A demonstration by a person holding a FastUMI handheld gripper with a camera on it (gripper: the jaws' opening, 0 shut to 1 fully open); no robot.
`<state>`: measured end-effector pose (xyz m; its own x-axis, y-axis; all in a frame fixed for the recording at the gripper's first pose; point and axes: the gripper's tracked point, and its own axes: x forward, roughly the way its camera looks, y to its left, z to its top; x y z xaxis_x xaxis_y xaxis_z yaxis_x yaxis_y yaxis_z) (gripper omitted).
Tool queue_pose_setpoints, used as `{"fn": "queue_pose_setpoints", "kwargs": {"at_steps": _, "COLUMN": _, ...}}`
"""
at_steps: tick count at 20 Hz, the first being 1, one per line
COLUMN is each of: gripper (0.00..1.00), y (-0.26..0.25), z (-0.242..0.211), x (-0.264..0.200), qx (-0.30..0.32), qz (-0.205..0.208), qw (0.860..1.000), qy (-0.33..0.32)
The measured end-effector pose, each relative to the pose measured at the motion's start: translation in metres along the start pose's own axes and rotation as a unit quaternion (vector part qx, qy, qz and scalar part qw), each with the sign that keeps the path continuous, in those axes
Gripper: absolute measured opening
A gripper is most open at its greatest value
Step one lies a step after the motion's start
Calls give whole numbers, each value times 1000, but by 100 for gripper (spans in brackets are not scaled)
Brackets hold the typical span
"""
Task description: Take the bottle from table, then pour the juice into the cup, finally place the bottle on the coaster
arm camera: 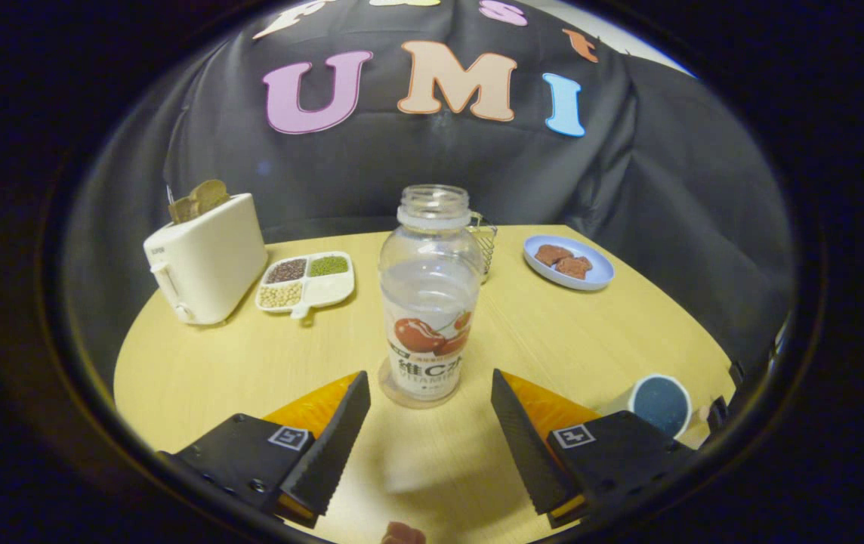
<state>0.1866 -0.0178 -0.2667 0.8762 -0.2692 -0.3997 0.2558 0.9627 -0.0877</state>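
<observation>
While the gripper (pixel 430 423) hangs wide open and holds nothing, the bottle (pixel 430 302) stands on the table (pixel 553 332) just ahead of its fingers, centred on the gap between them. It is clear plastic, uncapped, with a fruit label and clear liquid inside. Its long axis is upright, mouth up, on a clear coaster (pixel 388 385).

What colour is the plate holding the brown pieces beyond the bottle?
Pale blue plate, seen best in the gripper view; the open gripper faces the bottle.
</observation>
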Motion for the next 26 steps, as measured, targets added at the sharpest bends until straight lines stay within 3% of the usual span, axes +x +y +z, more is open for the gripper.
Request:
{"fn": "queue_pose_setpoints", "kwargs": {"at_steps": 5, "gripper": 100, "y": -5, "z": 42, "x": -60, "qx": -15, "qz": 35, "qw": 999, "qy": -8}}
{"fn": "queue_pose_setpoints", "kwargs": {"at_steps": 14, "gripper": 100, "y": 6, "z": 176, "x": -137, "qx": -54, "qz": 101, "qw": 985, "qy": -131}}
{"fn": "queue_pose_setpoints", "kwargs": {"at_steps": 26, "gripper": 100, "y": 7, "z": 218, "x": -206, "qx": -22, "qz": 152, "qw": 973, "qy": -172}}
